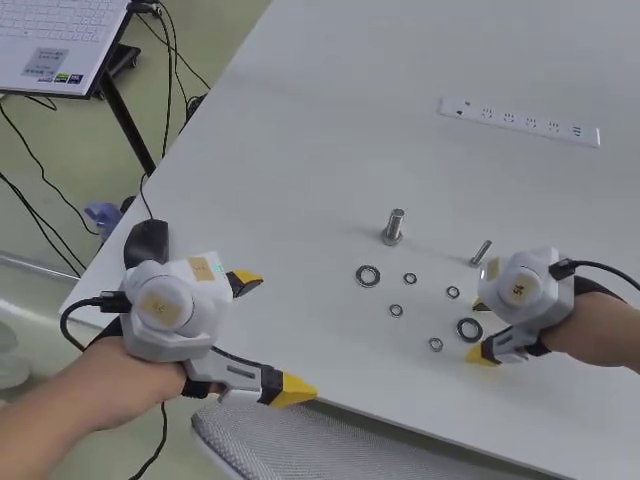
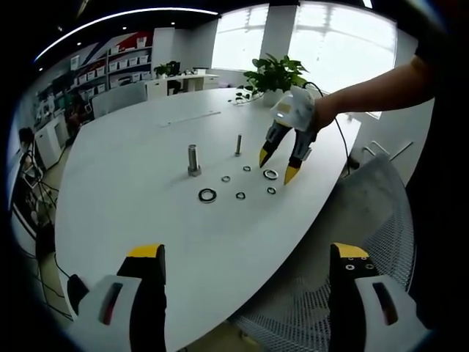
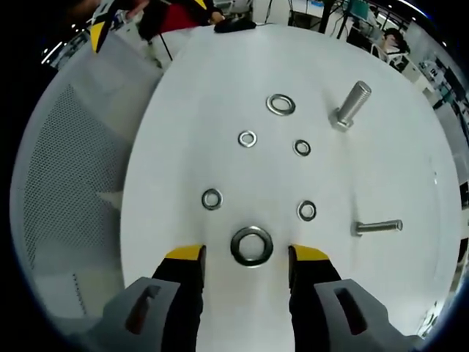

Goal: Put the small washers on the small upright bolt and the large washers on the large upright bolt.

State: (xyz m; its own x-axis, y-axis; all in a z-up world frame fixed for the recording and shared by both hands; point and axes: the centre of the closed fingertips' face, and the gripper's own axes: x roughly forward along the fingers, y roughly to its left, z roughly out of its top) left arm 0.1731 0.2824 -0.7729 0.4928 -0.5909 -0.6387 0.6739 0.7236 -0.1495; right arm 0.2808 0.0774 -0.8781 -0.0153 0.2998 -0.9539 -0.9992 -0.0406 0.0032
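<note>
Large washer (image 3: 251, 246), flat on desk (image 3: 220, 81): likely light, stiff, slippery; pinch across rim; right claw (image 3: 246, 254) apart astride it; left claw (image 2: 248, 251) apart.

The left gripper (image 2: 248, 253) has its two yellow-tipped jaws spread wide over the near edge of the white table (image 2: 124, 161), with nothing between them; farther out stand the large bolt (image 2: 193, 160) and, beyond it, the small bolt (image 2: 238, 144), both upright; four small washers (image 2: 240, 195) lie loose nearby; the right gripper (image 2: 277, 166) points down, jaws apart, straddling one large washer (image 2: 270, 174); another large washer (image 2: 207, 195) lies near the large bolt.
</note>
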